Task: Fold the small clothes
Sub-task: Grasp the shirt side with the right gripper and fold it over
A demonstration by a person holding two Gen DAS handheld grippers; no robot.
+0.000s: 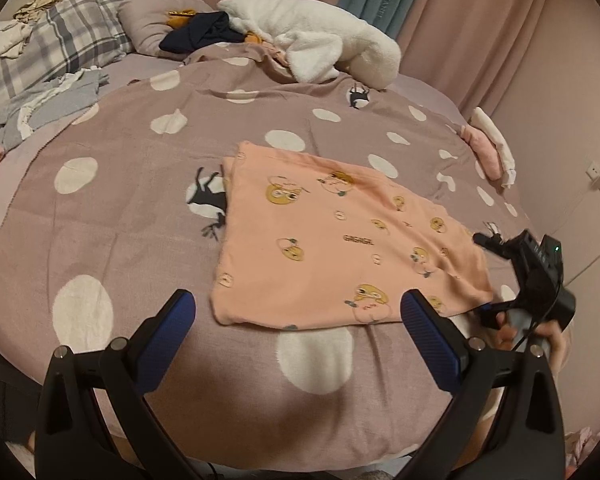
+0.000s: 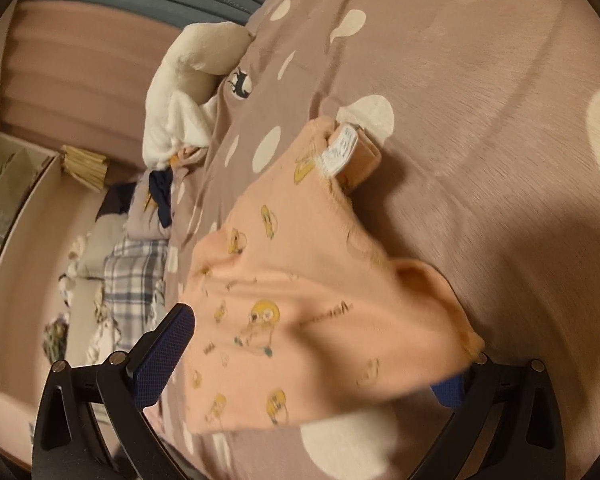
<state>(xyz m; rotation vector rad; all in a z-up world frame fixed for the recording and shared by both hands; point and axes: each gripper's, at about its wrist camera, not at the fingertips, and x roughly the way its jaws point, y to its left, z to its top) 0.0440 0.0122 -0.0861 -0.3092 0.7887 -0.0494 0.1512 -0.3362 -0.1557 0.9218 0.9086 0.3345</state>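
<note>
A peach garment [image 1: 320, 232] printed with yellow cartoon figures lies folded flat on the dotted mauve bedspread [image 1: 140, 216]. My left gripper [image 1: 298, 300] hovers open just short of its near edge, holding nothing. A hand [image 1: 540, 332] holds my right gripper [image 1: 487, 276] at the garment's right corner. In the right wrist view the garment [image 2: 300, 260] fills the gap of the right gripper [image 2: 316, 348], which is open. The cloth drapes over the right finger and hides most of it. A white label [image 2: 340, 148] shows at the garment's far end.
A white fluffy blanket [image 1: 320, 40], dark navy clothing [image 1: 204, 32] and a plaid pillow [image 1: 60, 40] lie at the bed's far end. Grey clothes [image 1: 48, 108] sit at the left. Folded pink and white items [image 1: 488, 148] rest by the right edge, near the wall.
</note>
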